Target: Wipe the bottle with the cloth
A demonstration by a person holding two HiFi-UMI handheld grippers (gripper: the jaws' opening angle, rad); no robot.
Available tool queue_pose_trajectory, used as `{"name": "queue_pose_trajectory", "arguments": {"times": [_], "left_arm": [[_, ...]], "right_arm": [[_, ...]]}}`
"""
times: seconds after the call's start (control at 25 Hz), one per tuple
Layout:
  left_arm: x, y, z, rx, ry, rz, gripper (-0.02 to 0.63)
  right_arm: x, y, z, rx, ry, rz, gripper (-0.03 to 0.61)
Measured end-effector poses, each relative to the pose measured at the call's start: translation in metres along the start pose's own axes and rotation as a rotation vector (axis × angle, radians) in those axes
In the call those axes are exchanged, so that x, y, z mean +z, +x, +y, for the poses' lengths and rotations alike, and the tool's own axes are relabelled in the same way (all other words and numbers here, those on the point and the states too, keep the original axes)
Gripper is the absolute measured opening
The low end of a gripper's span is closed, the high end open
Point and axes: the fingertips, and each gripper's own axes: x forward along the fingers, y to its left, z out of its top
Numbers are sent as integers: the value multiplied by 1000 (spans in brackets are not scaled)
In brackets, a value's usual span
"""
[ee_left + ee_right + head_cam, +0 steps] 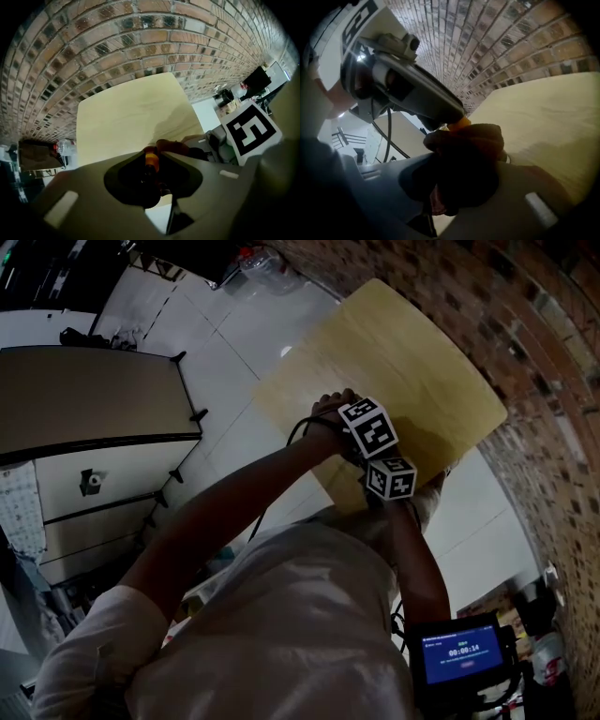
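Note:
A small dark bottle with an orange band (151, 159) sits between the jaws of my left gripper (153, 157), which is shut on it. My right gripper (465, 140) is shut on a dark brown cloth (464, 164), bunched up and pressed against the bottle's orange part (459, 123). In the right gripper view the left gripper (412, 93) comes in from the upper left. In the head view both marker cubes, the left (368, 427) and the right (391, 478), meet over the near edge of the pale wooden table (422, 362); the jaws, bottle and cloth are hidden under them.
A brick wall (140, 42) runs right behind the table. White tiled floor (216, 362) lies to the left, with a low cabinet (94, 409) beyond. A device with a blue screen (459, 652) hangs at the person's right side. Clutter stands by the wall (229, 98).

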Motion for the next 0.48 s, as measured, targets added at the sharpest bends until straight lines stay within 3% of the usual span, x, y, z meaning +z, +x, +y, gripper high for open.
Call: {"name": "queue_pose_trajectory", "arguments": {"times": [0.12, 0.24, 0.36, 0.48], "left_arm": [[2, 0, 4, -17, -14, -1, 109], [4, 0, 6, -46, -40, 3, 104], [4, -2, 6, -66, -59, 3, 100], [7, -5, 6, -65, -60, -5, 98]], "right_arm": [[2, 6, -1, 42, 101, 8, 89], [-12, 14, -8, 65, 180, 84, 91], [-34, 20, -32, 8, 296, 173, 91], [-53, 20, -64, -70, 541, 209, 91]]}}
